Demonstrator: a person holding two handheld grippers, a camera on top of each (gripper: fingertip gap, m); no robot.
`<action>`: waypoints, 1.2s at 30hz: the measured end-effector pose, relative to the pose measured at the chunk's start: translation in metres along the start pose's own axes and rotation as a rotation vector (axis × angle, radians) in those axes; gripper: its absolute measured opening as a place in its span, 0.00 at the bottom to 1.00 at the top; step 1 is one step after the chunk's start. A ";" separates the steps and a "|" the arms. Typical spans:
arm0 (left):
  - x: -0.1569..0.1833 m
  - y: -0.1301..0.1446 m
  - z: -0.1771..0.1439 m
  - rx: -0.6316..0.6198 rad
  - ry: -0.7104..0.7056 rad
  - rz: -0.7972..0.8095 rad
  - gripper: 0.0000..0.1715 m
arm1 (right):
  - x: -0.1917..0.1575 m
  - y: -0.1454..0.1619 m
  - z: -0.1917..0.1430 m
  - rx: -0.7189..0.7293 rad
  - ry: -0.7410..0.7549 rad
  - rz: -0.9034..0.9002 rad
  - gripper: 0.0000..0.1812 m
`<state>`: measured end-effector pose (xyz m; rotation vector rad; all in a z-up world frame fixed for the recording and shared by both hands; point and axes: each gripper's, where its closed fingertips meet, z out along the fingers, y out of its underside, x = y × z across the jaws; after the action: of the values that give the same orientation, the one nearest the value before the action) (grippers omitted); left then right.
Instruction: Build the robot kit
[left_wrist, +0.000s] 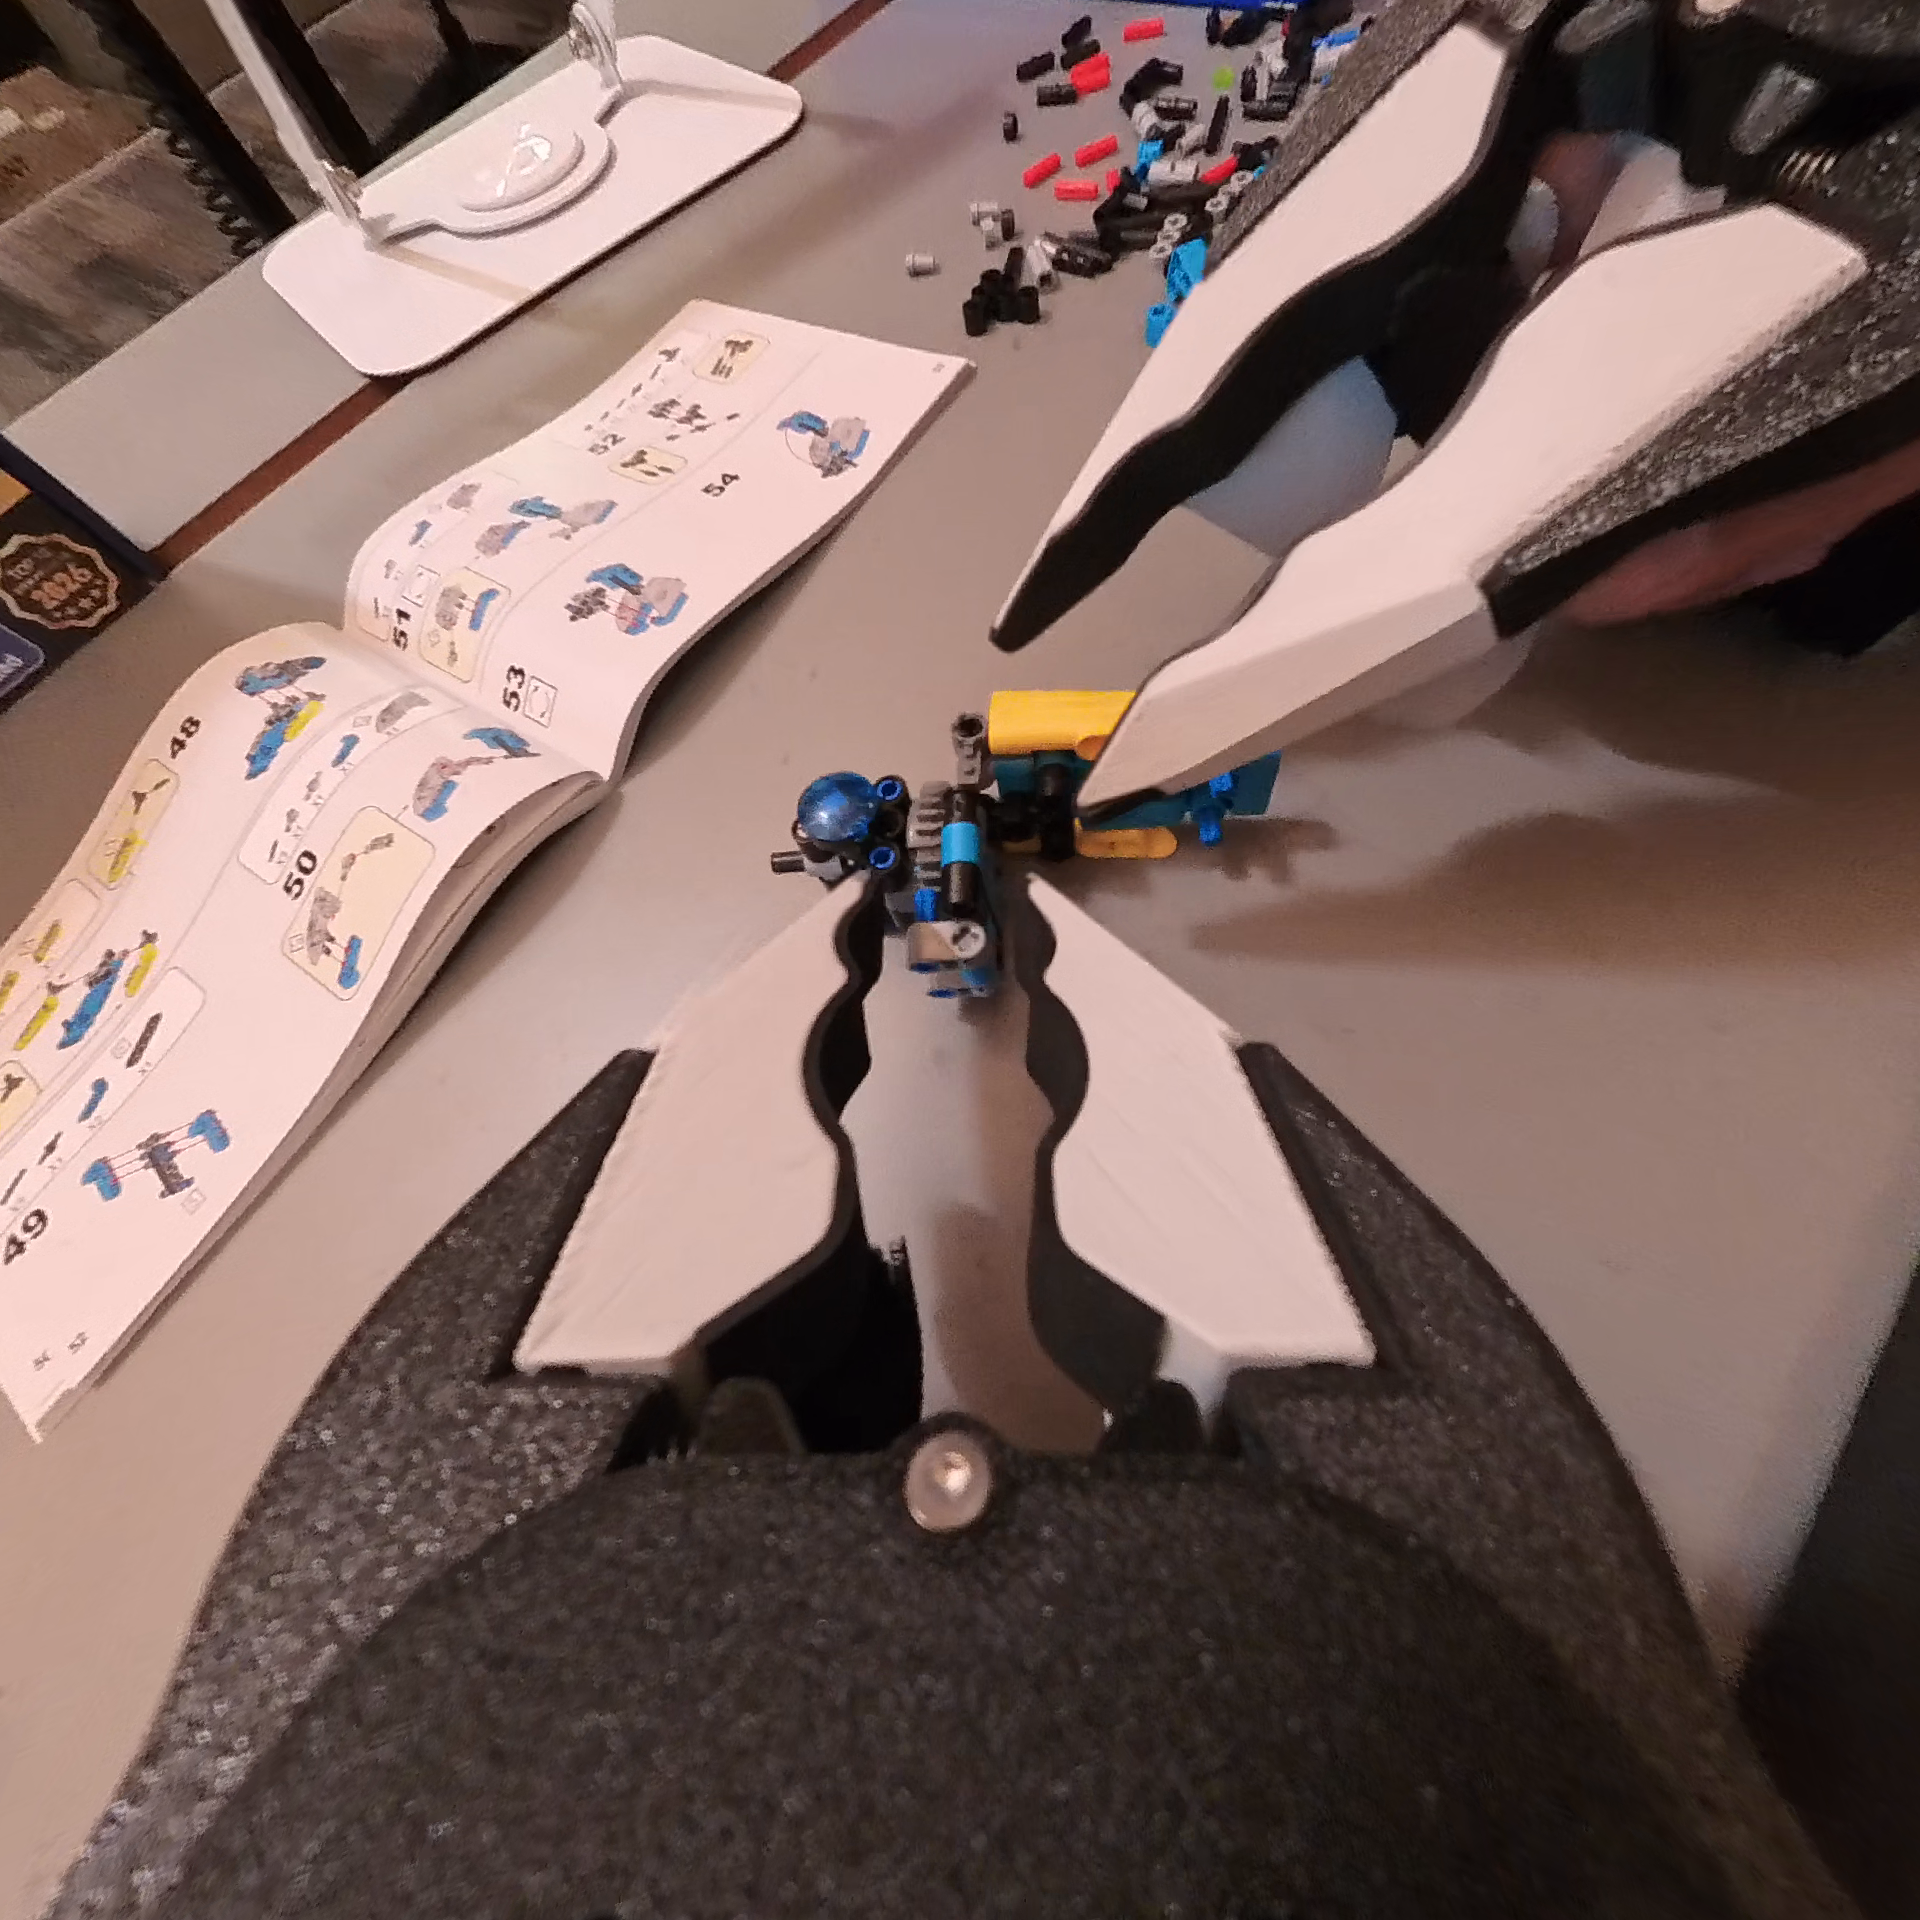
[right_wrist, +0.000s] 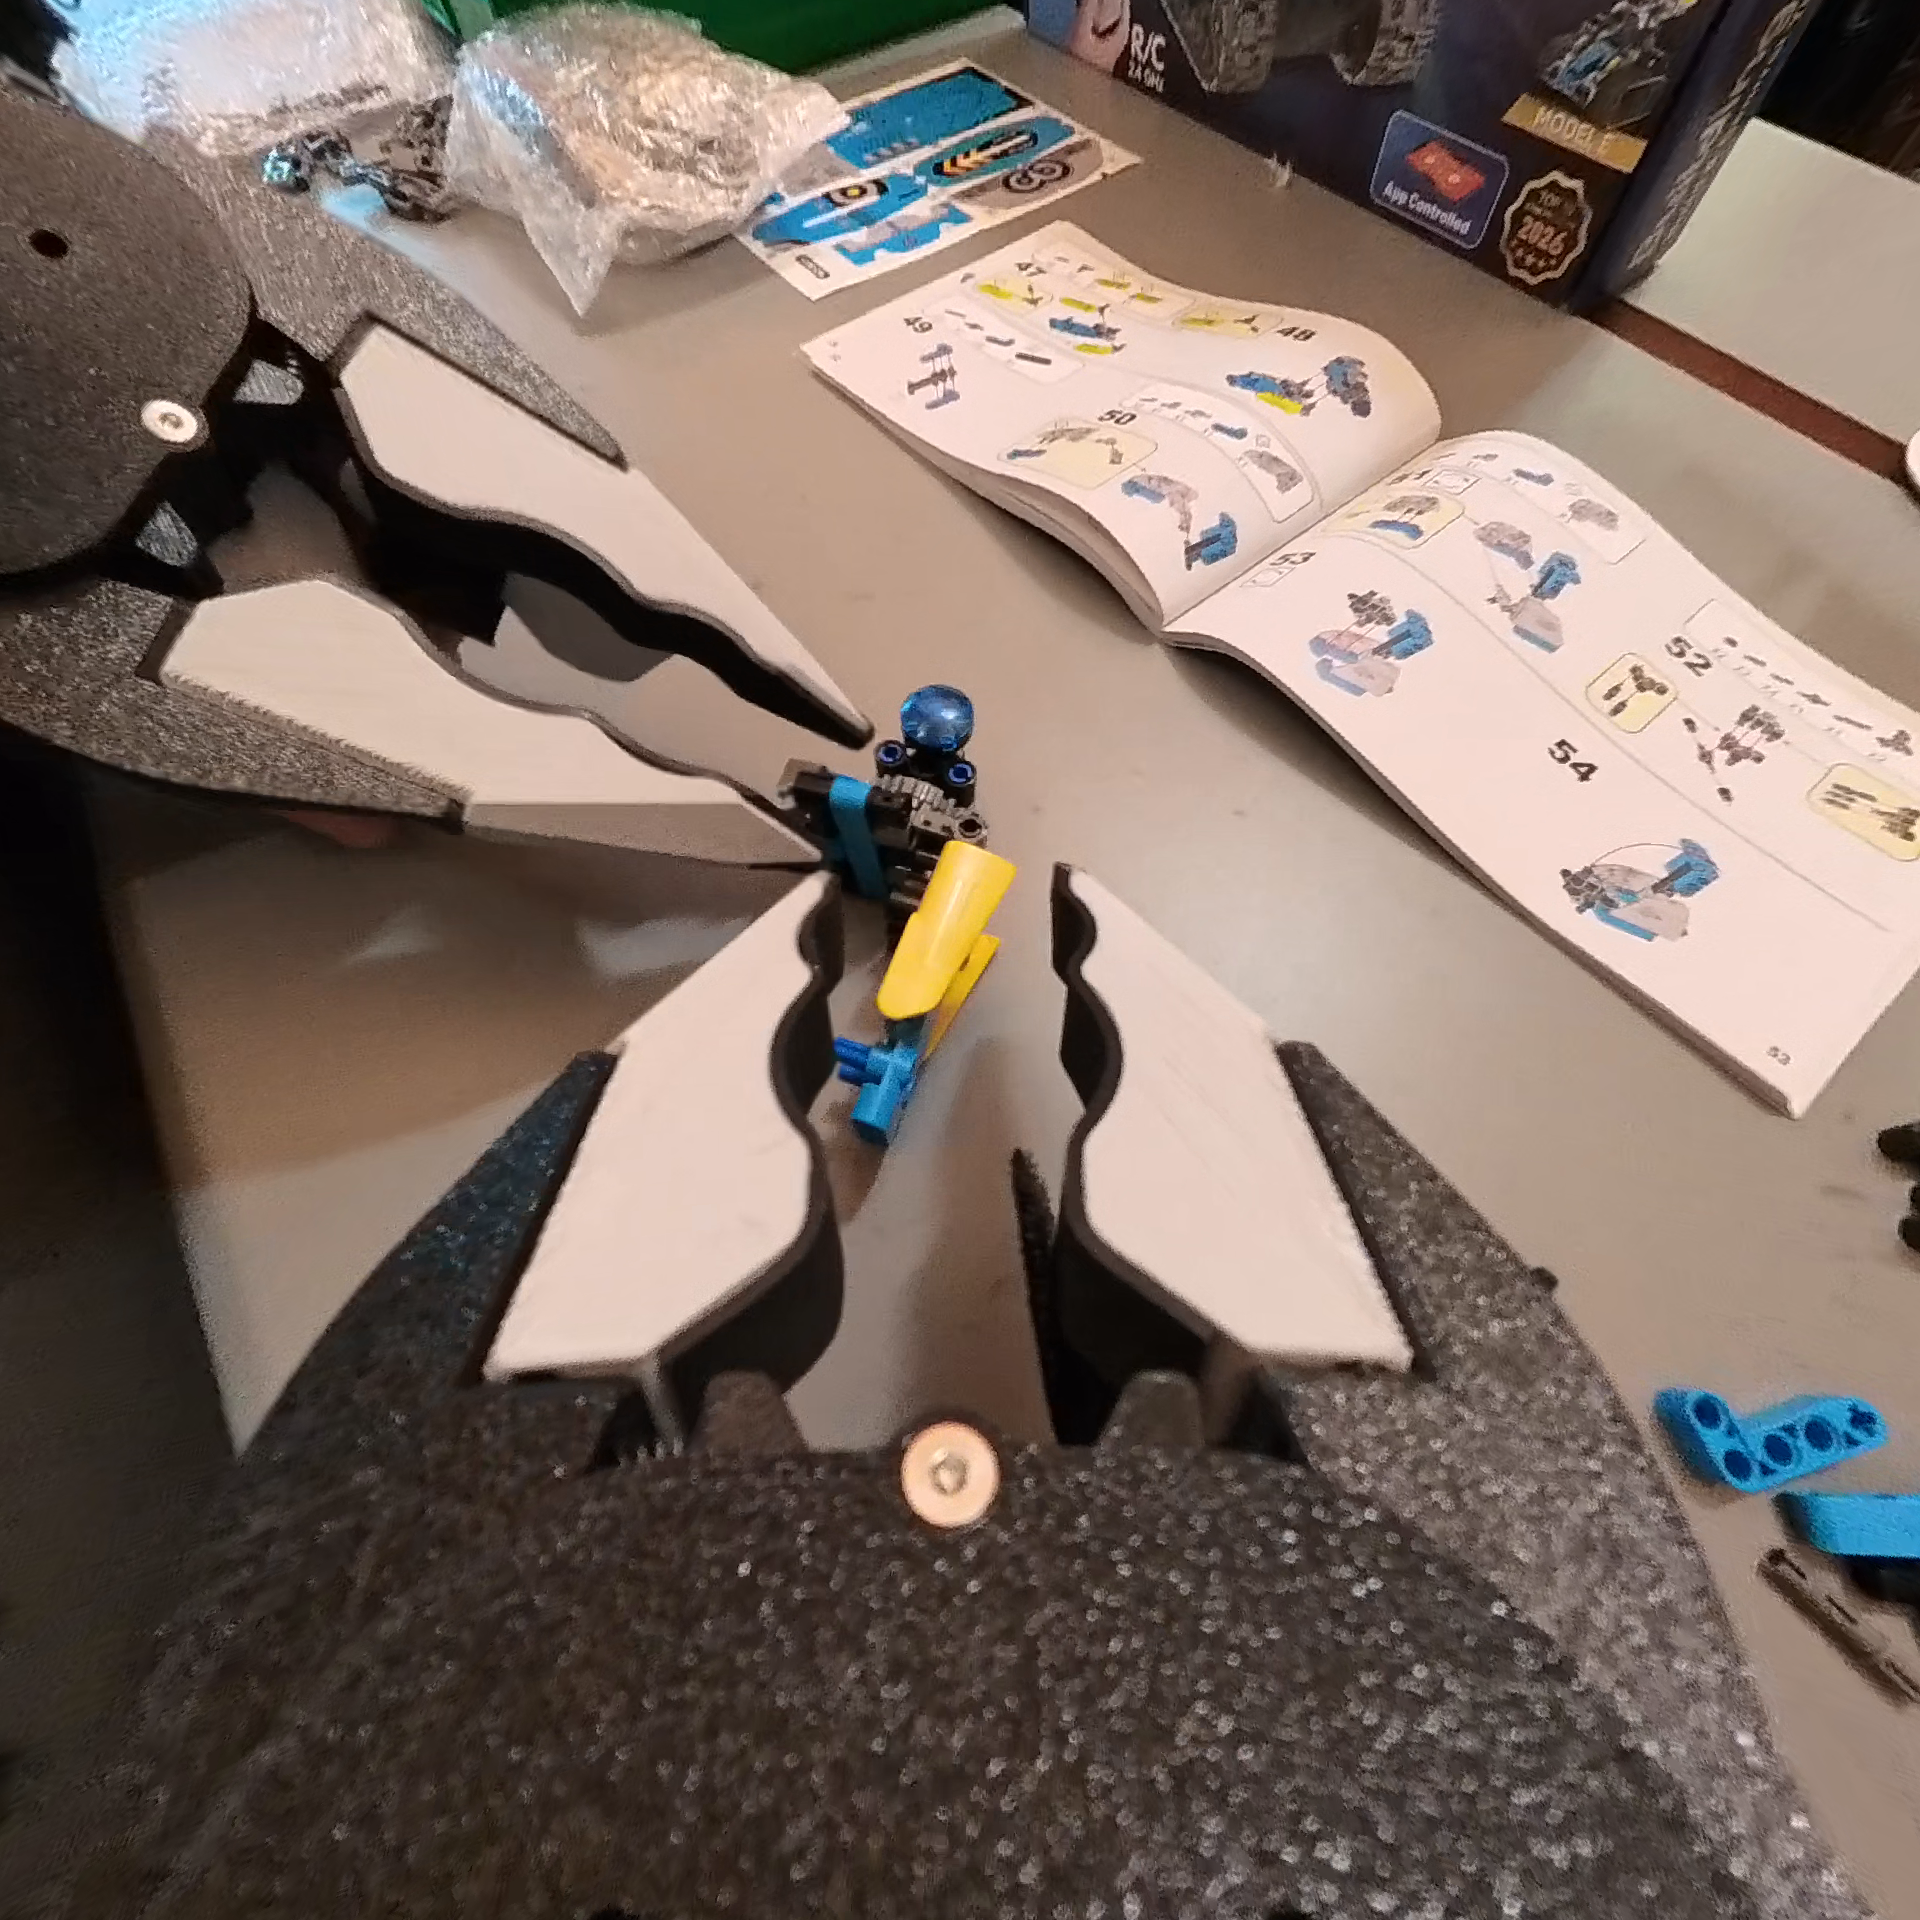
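Model (left_wrist: 956, 842) on grey table (left_wrist: 1455, 1039), beside open manual (left_wrist: 416, 727): black-grey geared core, blue dome, yellow panels, blue pins. Left gripper (left_wrist: 945, 883) jaws parted, tips flanking core; grip unclear. Right gripper (right_wrist: 940, 883) jaws wide apart, straddling yellow end, holding nothing.

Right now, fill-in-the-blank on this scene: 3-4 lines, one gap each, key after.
1. The small brick model carries a round ____ dome at one end.
2. The instruction booklet lies ____ on the grey table.
3. Both the left gripper and the right gripper have their jaws ____.
4. The curved panel on the model is ____.

Missing words: blue; open; open; yellow
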<state>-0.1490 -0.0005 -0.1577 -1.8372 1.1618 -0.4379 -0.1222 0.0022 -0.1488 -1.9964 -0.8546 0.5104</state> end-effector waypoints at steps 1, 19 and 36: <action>0.000 0.000 0.001 0.001 -0.002 0.006 0.13 | -0.001 0.001 0.002 -0.008 -0.006 -0.002 0.21; 0.000 -0.004 0.005 0.013 0.027 0.012 0.05 | -0.002 -0.001 0.011 -0.011 -0.030 -0.025 0.16; 0.001 -0.005 0.006 0.029 0.131 -0.010 0.04 | 0.000 -0.004 0.013 0.012 -0.069 -0.050 0.06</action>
<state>-0.1416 0.0019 -0.1563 -1.8119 1.2275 -0.5857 -0.1324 0.0112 -0.1521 -1.9515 -0.9392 0.5568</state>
